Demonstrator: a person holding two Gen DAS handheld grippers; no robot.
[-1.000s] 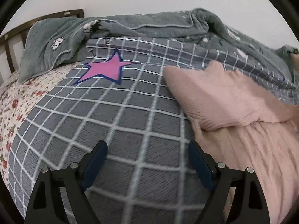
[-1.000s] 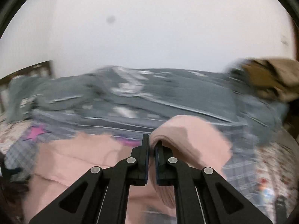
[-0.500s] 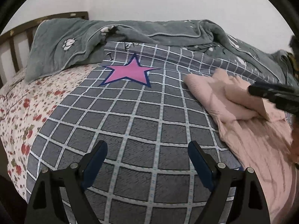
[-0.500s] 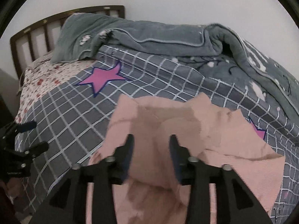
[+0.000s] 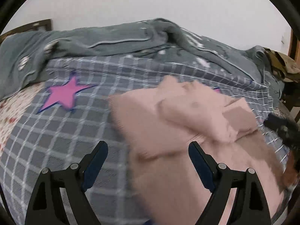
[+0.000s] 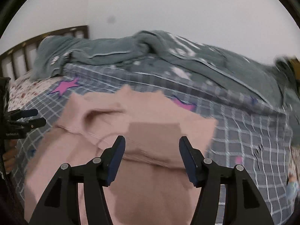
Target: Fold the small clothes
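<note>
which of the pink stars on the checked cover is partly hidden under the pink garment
The star on the right, at the pink garment's far edge: only its points peek out. The other pink star, further left near the grey blanket, lies fully uncovered.

Both wrist views look forward and down along their own fingers, close above the bed (image 5: pixel 61 136), facing the wall behind it. They share the pink garment (image 5: pixel 168 116), the pink star (image 6: pixel 66 86) and the grey blanket (image 6: pixel 116 51); the right view catches the left gripper (image 6: pixel 34 116) at its left edge.

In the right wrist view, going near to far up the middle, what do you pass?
Right hand-held gripper → pink garment → grey checked bedspread → rumpled grey-green blanket → white wall.
</note>
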